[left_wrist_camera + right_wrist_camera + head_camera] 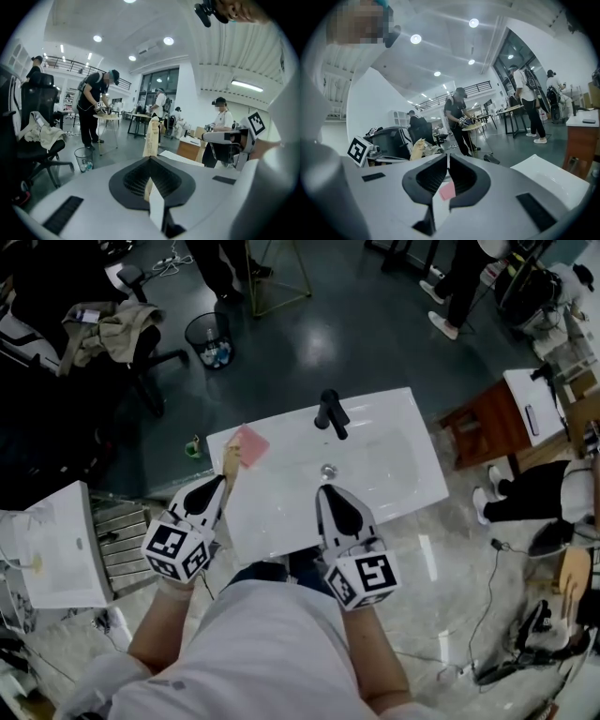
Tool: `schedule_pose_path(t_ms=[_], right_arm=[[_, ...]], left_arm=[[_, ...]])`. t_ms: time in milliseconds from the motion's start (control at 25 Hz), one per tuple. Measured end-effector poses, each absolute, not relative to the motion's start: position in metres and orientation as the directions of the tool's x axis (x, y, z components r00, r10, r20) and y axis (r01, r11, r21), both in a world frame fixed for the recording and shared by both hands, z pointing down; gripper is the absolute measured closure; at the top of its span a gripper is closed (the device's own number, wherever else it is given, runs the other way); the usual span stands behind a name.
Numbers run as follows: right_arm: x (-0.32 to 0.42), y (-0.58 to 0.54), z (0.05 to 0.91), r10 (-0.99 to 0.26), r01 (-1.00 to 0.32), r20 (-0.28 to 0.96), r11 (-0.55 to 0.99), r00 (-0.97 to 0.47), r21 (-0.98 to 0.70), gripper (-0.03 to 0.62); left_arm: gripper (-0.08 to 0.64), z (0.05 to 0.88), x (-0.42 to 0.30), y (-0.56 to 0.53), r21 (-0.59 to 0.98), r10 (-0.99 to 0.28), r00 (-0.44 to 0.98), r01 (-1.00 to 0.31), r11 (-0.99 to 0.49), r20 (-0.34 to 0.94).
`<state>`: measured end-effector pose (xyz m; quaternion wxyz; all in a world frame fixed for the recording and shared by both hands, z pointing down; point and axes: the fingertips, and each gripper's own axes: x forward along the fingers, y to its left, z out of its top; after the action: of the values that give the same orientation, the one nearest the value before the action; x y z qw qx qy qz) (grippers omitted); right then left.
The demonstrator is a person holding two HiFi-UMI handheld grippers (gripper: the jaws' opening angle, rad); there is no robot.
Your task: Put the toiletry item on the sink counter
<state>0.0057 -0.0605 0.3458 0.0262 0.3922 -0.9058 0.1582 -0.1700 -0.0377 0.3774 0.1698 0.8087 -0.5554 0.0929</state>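
**A:** Left tongs (221,486) are pinching a tan, soft-looking tube (231,458). It's over the left edge of the glossy white sink desk (281,514), right next to a flat pink square (249,444). Looks like the carry step to me.

**B:** Yep, not set down yet. I'd guess it needs lowering onto bare desk, then letting go. Matte black faucet (330,413) sits mid-desk. Right tongs (328,491) are pressed together, empty.

The lower part of the beige tube (151,136) is hidden between the closed jaws of the left gripper (151,159), and its print is too blurred to be read. The pink item (446,191) is largely covered by the right gripper (448,158); its kind cannot be told. The near edge of the sink (394,474) is covered by both grippers.
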Motion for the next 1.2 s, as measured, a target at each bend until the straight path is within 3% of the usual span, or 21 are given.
schedule_pose_path(t_ms=[320,1200], right_arm=[[0.004,-0.122,0.363,-0.679,-0.699,0.181,0.653,-0.711,-0.292,0.565],[0.024,-0.223,0.464,-0.613,-0.693,0.332,0.576,-0.717,-0.433,0.565]], left_arm=[[0.543,0.403,-0.159,-0.125,0.042,-0.831,0.357,-0.925,-0.377,0.427],[0.543,0.57,-0.117,-0.269,-0.085,-0.619,0.312,-0.846,-0.526,0.721]])
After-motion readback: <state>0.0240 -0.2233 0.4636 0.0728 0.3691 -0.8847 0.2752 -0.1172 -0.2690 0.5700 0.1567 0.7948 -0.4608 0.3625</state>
